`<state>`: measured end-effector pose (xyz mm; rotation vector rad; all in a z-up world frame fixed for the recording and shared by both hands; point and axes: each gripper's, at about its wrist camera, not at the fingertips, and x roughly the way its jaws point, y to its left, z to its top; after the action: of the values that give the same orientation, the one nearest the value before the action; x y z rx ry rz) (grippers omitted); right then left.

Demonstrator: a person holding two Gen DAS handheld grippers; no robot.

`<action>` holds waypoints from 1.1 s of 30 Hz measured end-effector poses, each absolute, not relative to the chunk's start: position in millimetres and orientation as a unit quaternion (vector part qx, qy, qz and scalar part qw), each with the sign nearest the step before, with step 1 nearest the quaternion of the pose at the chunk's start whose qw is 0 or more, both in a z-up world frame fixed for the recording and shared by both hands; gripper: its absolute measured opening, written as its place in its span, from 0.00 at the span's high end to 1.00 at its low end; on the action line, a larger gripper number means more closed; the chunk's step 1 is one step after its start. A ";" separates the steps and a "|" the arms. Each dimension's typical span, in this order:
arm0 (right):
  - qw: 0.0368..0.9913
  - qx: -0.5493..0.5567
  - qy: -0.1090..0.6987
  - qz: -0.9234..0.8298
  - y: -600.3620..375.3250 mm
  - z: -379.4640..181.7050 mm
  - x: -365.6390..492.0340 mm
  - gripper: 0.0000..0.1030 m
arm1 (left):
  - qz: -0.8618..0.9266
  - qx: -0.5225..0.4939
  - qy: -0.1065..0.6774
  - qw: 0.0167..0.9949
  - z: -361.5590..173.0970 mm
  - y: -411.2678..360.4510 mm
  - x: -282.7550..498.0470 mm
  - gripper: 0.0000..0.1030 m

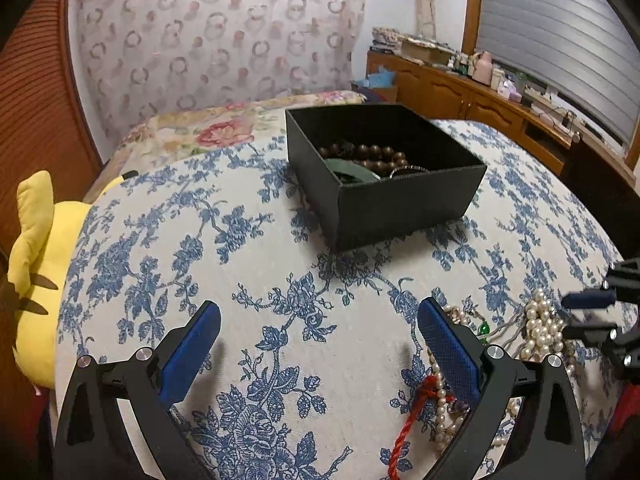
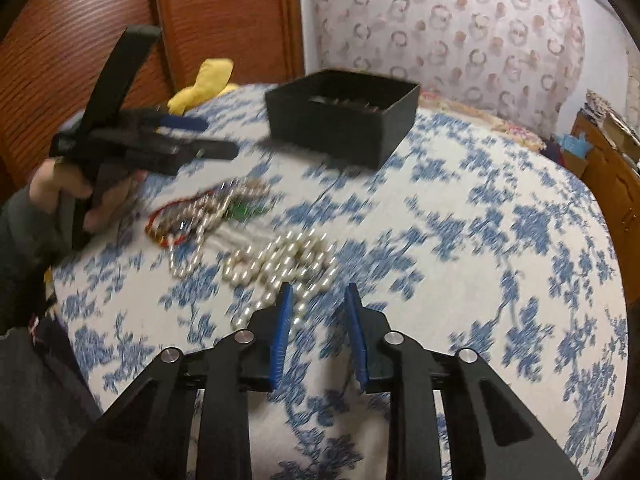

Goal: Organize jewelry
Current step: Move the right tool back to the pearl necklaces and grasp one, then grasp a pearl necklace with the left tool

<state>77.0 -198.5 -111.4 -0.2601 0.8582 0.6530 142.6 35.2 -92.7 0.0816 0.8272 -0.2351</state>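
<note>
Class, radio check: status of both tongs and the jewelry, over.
Left tongs open, empty. Right tongs open, over pearls. Box holds beads; tangled pile on cloth. Nothing blocking.

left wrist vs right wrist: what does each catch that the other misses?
Left wrist only: wooden beads and a green bangle inside the black box, plus the cabinet under the window. Right wrist only: the person's hand gripping the left tool, and the whole pearl pile, blurred. Both: box, pearls, red cord, yellow plush, floral cloth, both tools open and empty.
</note>
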 end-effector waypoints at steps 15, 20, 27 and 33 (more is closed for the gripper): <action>0.861 -0.131 0.387 0.303 -198.3 -114.6 69.8 0.87 | -0.125 0.043 0.414 0.901 -90.8 45.8 94.3 0.08; 0.862 -0.130 0.385 0.304 -199.5 -114.9 69.4 0.87 | -0.133 0.062 0.411 0.900 -89.7 41.7 72.8 0.08; 0.862 -0.130 0.385 0.304 -198.8 -114.8 69.8 0.87 | -0.139 0.039 0.405 0.903 -84.5 40.7 59.4 0.08; 0.862 -0.131 0.384 0.304 -199.3 -115.0 69.8 0.87 | -0.161 0.037 0.401 0.901 -84.4 27.5 56.5 0.09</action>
<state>69.8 -199.3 -115.0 -0.2745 0.8064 0.6372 56.5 27.5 -84.4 0.0758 0.8285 -0.3337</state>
